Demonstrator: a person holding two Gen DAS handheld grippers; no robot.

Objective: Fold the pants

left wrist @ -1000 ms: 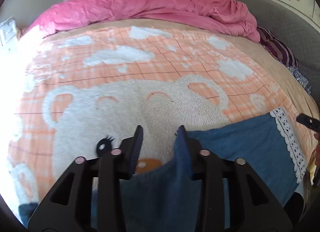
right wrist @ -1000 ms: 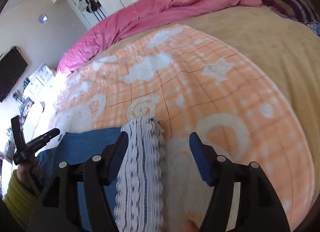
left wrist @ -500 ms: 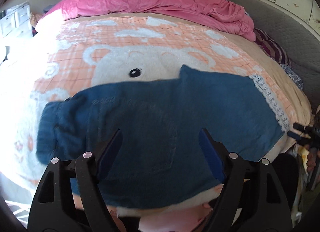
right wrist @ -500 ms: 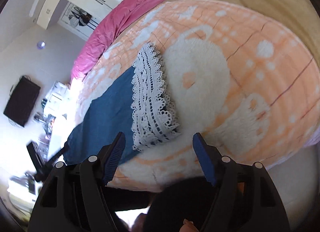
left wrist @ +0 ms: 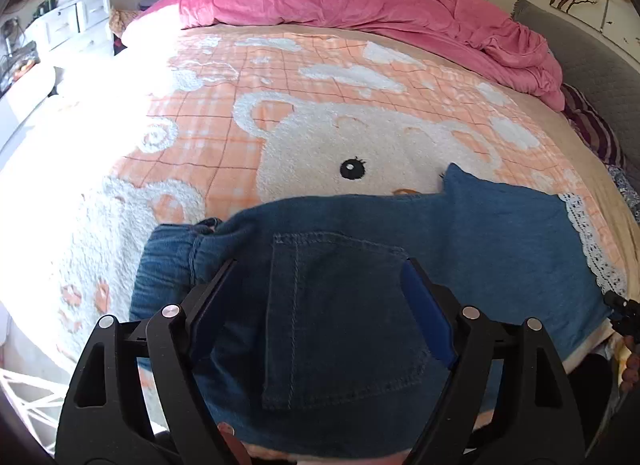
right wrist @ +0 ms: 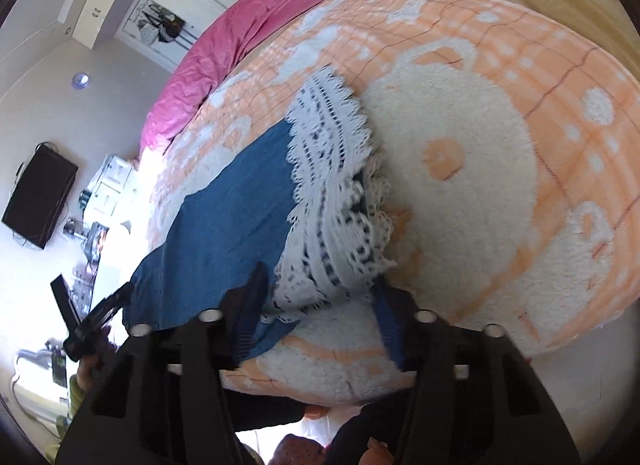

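Observation:
Blue denim pants with a white lace hem lie flat across the near edge of the bed, waistband at the left, back pocket up. My left gripper is open and empty just above the pocket area. In the right wrist view the pants run away to the left and the lace hem lies in front of my right gripper, which is open and empty with the hem's near corner between its fingers. The left gripper shows at the far left of that view.
The pants rest on an orange and white bear blanket. A pink duvet is bunched at the far side of the bed. A grey headboard stands at the right, white drawers at the left.
Both grippers let go of the pants and drew back toward the bed's near edge. The pants now lie spread flat. The right gripper has since moved closer to the lace hem.

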